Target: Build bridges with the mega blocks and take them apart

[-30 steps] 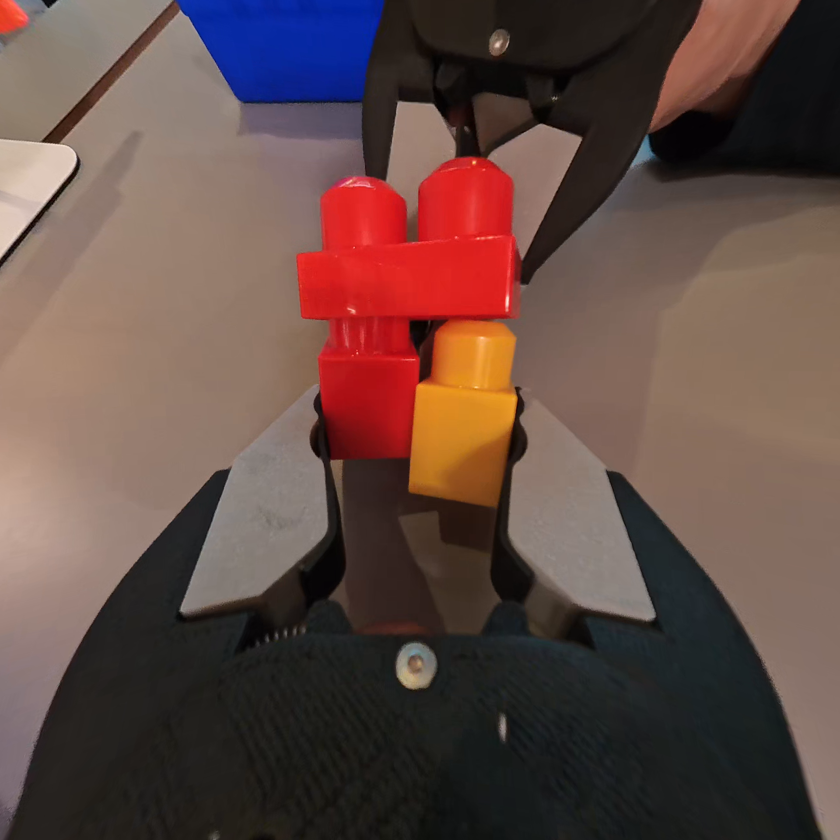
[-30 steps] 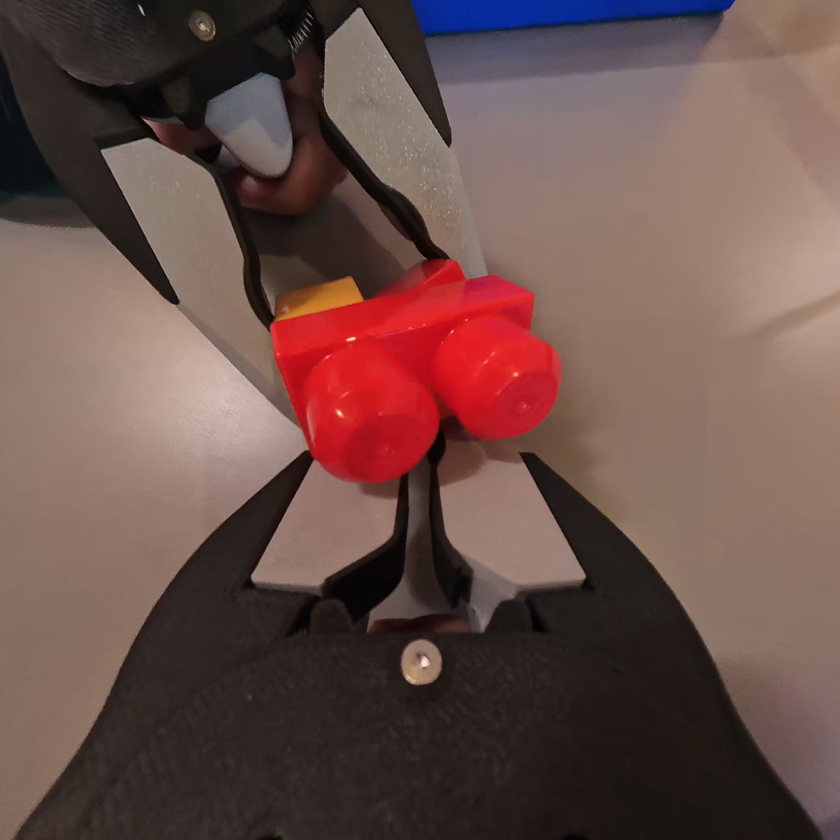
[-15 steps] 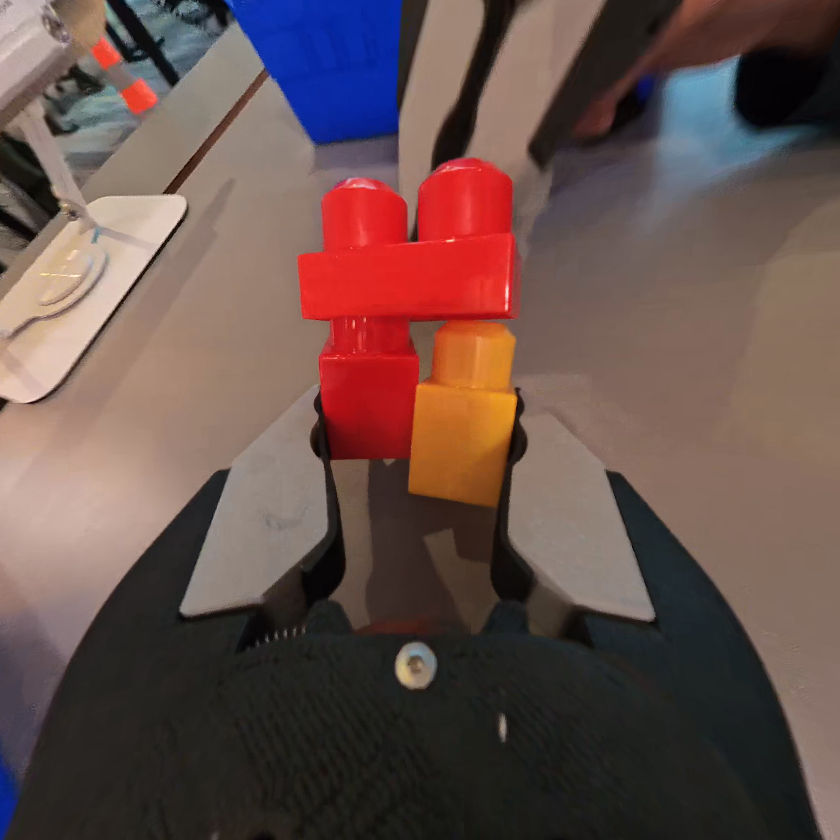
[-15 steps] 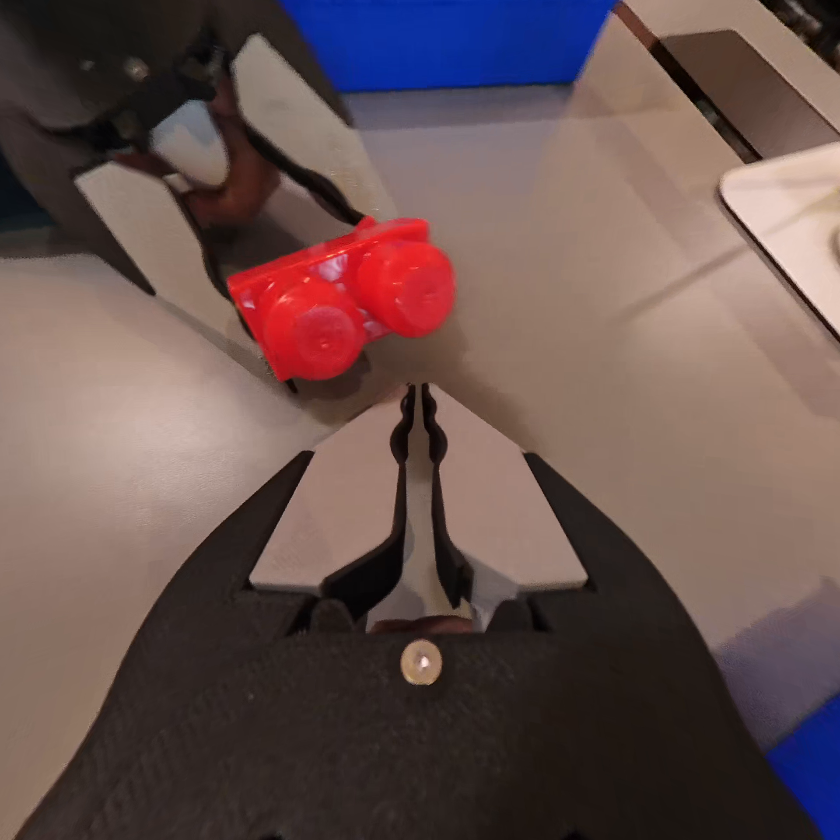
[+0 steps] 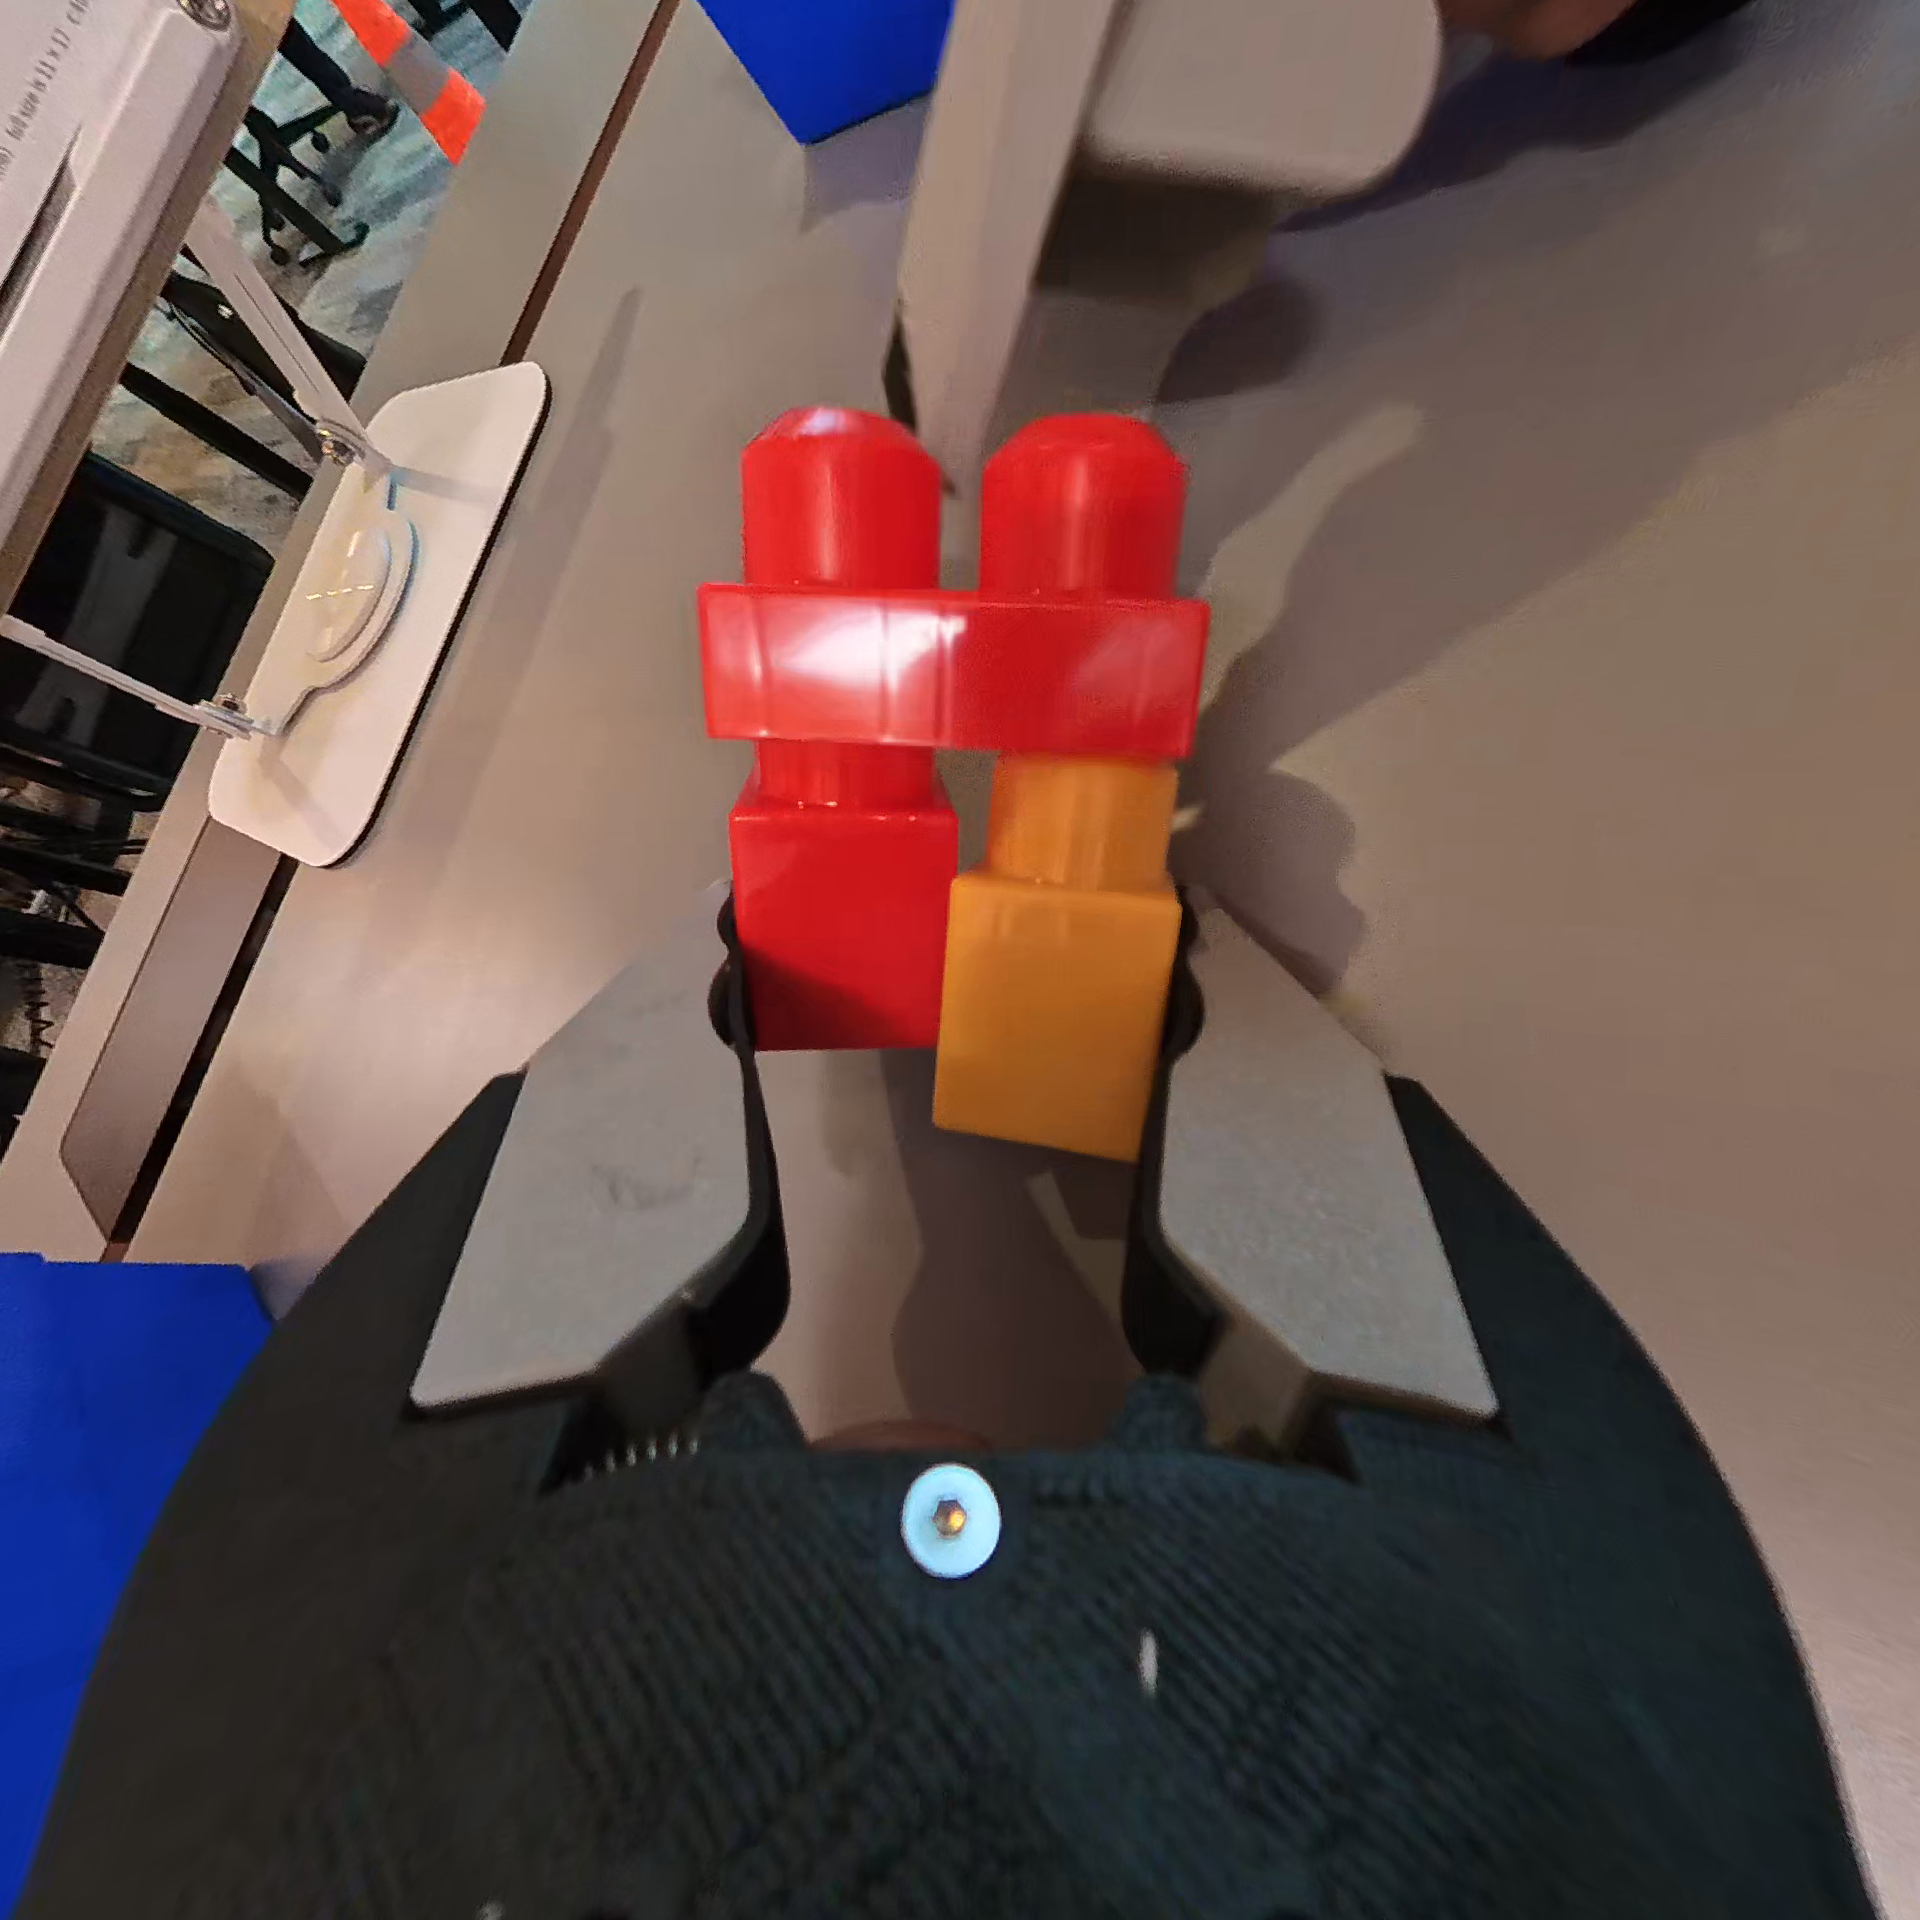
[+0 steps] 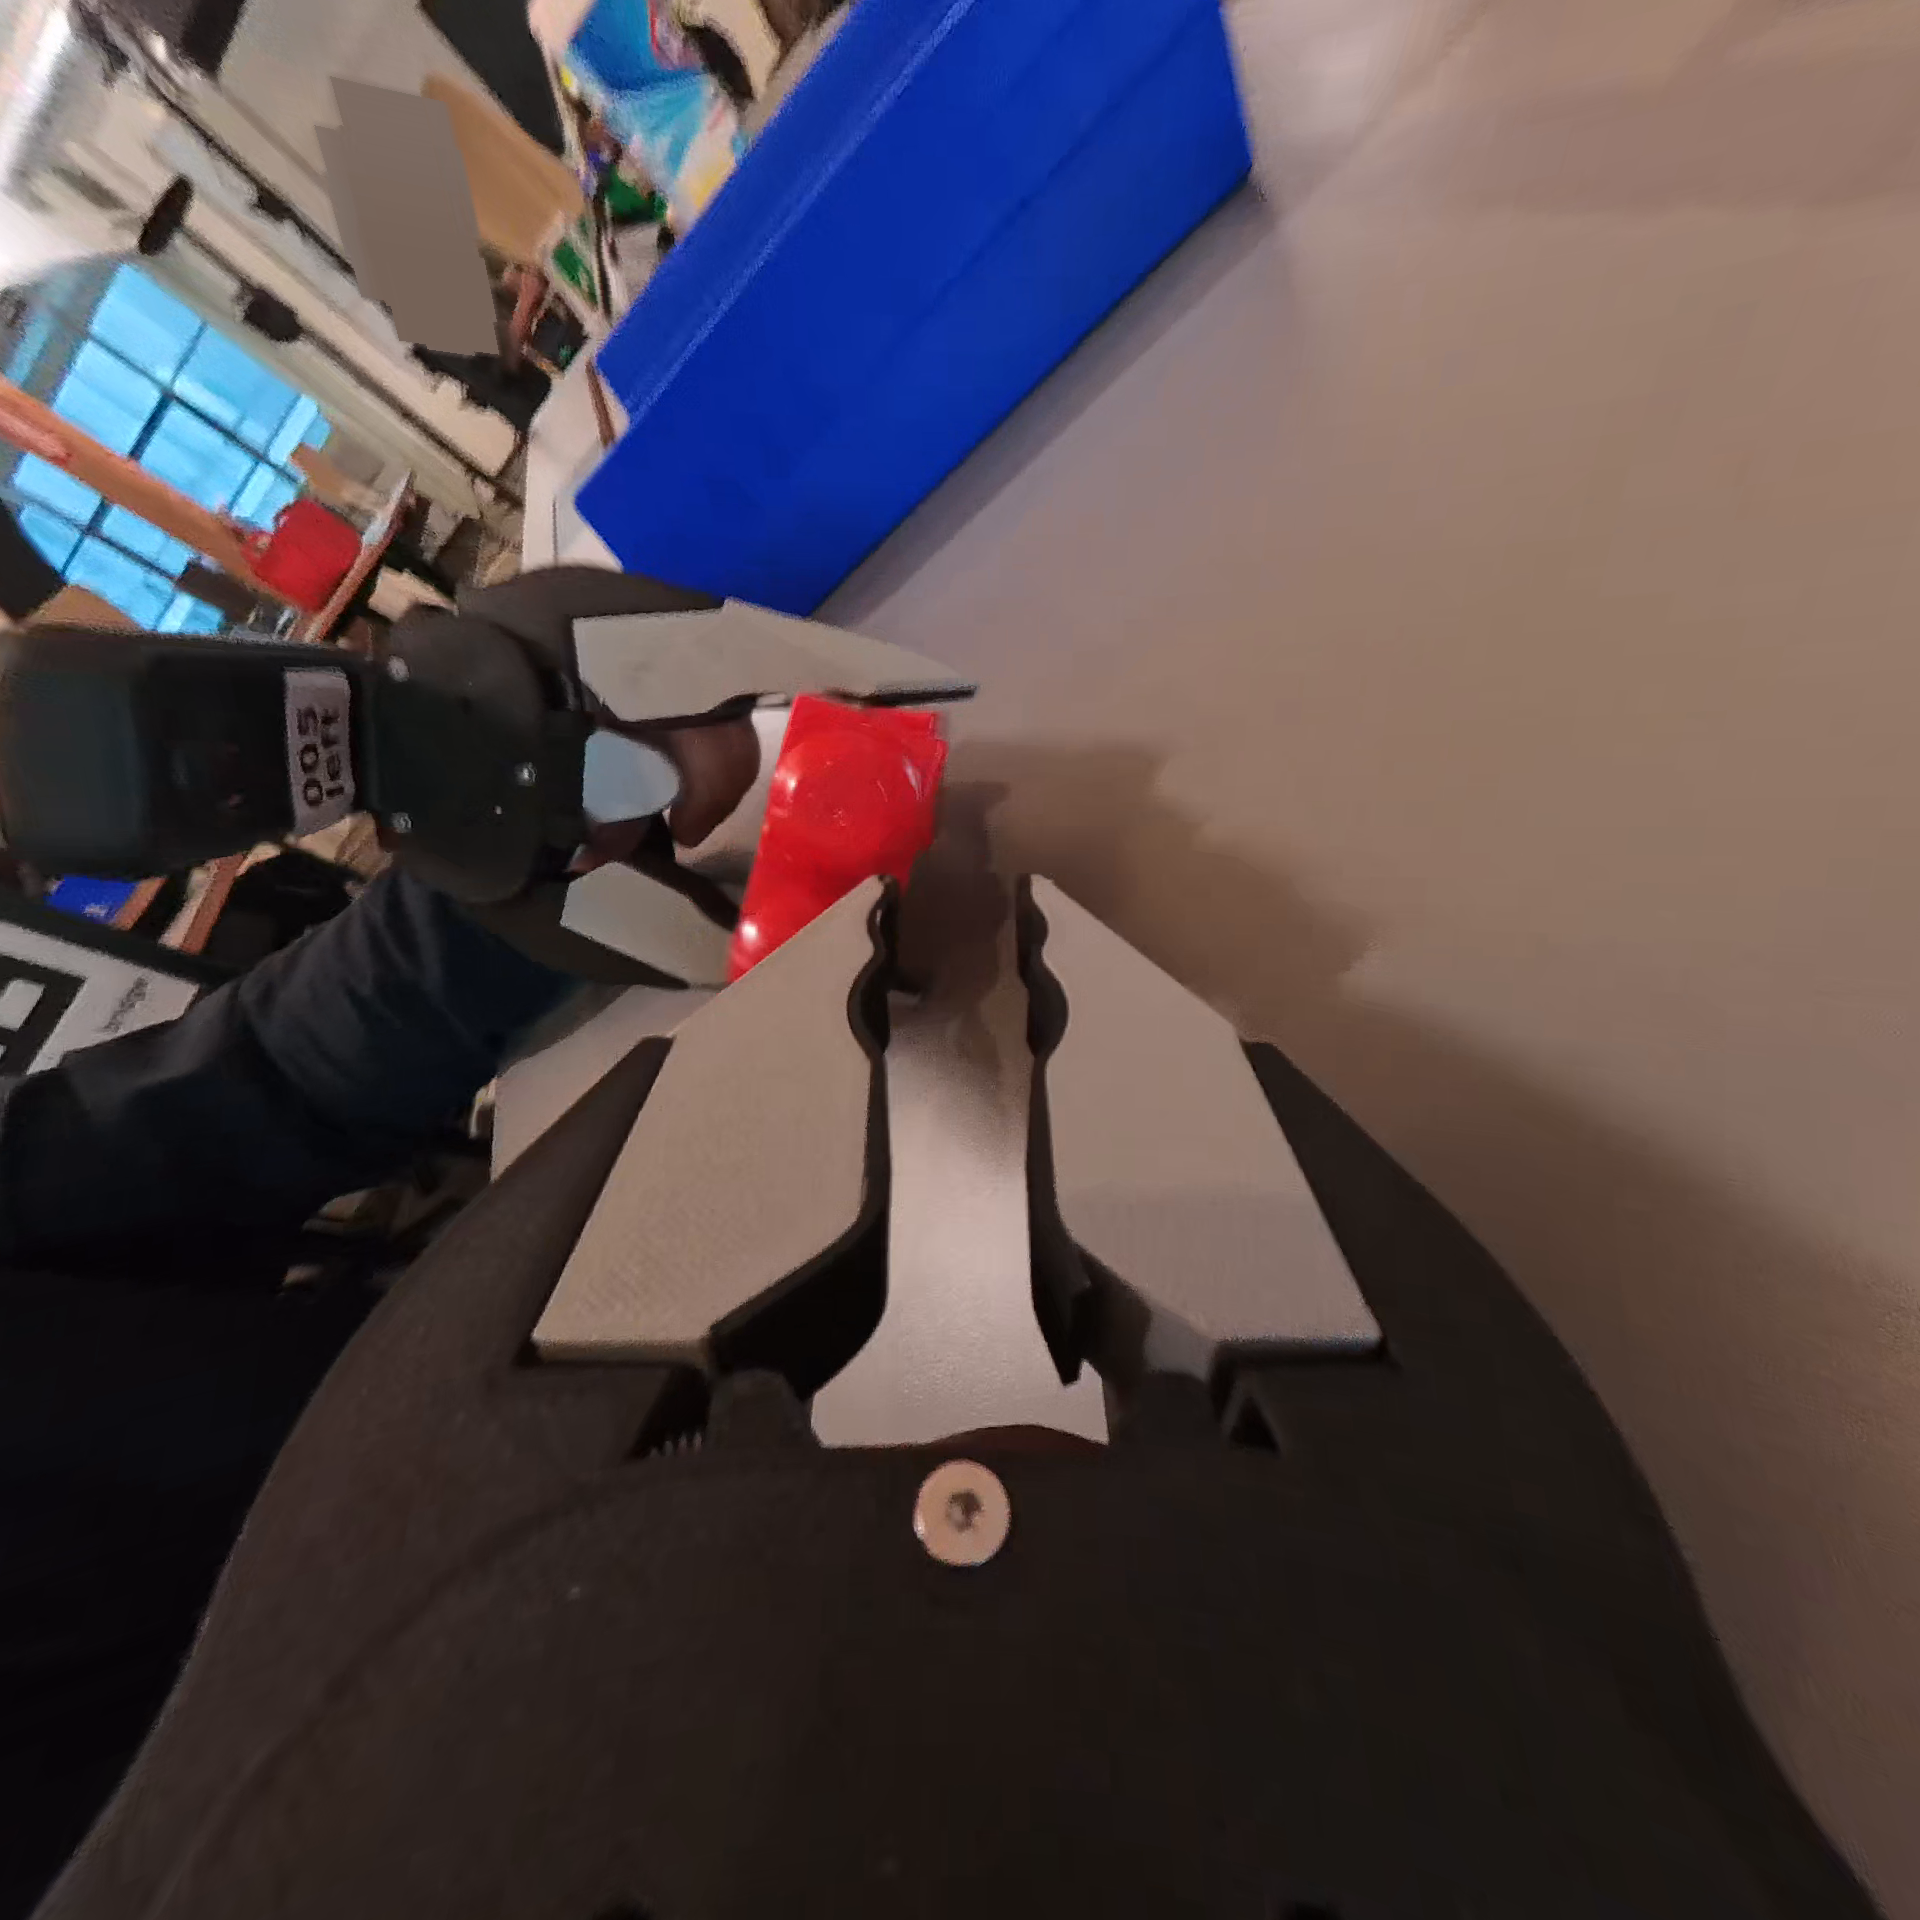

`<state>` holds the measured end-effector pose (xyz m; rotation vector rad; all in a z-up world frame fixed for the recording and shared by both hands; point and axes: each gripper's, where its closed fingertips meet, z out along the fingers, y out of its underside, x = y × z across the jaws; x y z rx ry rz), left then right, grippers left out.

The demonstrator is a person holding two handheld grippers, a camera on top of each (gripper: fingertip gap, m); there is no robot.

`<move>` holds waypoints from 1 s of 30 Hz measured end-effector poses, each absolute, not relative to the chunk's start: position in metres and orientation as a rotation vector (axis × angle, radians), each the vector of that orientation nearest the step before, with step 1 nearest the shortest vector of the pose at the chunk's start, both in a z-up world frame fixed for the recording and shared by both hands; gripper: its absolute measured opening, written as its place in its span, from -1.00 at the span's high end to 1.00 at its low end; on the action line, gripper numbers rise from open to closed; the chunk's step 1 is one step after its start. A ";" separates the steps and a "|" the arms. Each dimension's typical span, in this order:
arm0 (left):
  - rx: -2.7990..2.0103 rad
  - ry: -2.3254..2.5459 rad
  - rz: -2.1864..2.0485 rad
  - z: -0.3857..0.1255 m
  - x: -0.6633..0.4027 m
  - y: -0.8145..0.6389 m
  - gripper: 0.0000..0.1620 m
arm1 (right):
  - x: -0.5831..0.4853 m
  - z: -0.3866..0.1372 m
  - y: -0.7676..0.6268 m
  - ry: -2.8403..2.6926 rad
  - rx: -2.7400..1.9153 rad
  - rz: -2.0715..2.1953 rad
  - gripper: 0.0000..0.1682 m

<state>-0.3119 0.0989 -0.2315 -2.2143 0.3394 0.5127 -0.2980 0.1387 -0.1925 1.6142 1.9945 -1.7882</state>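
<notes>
My left gripper (image 5: 956, 935) is shut on a small bridge held above the grey table (image 5: 1558, 935). One pad presses a red single block (image 5: 842, 925), the other an orange single block (image 5: 1049, 1018). A red two-stud block (image 5: 951, 670) spans their studs. In the right wrist view the bridge shows only as a red block (image 6: 842, 800) between the left gripper's (image 6: 842, 831) fingers. My right gripper (image 6: 954, 904) is slightly open and empty, just beside and below the bridge; it shows blurred beyond the bridge in the left wrist view (image 5: 997, 208).
A blue bin (image 6: 914, 312) stands on the table behind the bridge and shows in the left wrist view (image 5: 821, 62). A white stand base (image 5: 384, 603) lies near the table's left edge. Another blue object (image 5: 104, 1403) is at the lower left. A dark sleeve (image 6: 312, 1060) holds the left gripper. Spacing between my two grippers at the tips: around 6 centimeters.
My right gripper has drawn back from the red two-stud block, swung to the side and opened slightly. My left gripper kept its hold on the bridge and turned with it.
</notes>
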 end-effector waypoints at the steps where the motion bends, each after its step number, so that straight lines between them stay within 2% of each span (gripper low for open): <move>1: -2.211 0.340 0.512 -0.232 -0.311 0.099 0.04 | -0.298 -0.186 0.142 1.966 1.604 -1.838 0.78; 5: -2.210 0.327 0.481 -0.232 -0.310 0.099 0.04 | -0.294 -0.189 0.130 1.987 1.537 -1.816 0.80; 7: -2.211 0.315 0.473 -0.233 -0.312 0.098 0.04 | -0.294 -0.186 0.125 1.989 1.509 -1.837 0.89; 9: -2.215 0.310 0.485 -0.233 -0.314 0.097 0.04 | -0.294 -0.182 0.126 2.003 1.496 -1.844 0.78; 16: -2.216 0.331 0.494 -0.232 -0.310 0.099 0.04 | -0.293 -0.193 0.118 2.072 1.482 -1.782 0.67; 30: -2.227 0.342 0.598 -0.230 -0.314 0.100 0.04 | -0.288 -0.192 0.113 1.920 1.447 -1.774 0.69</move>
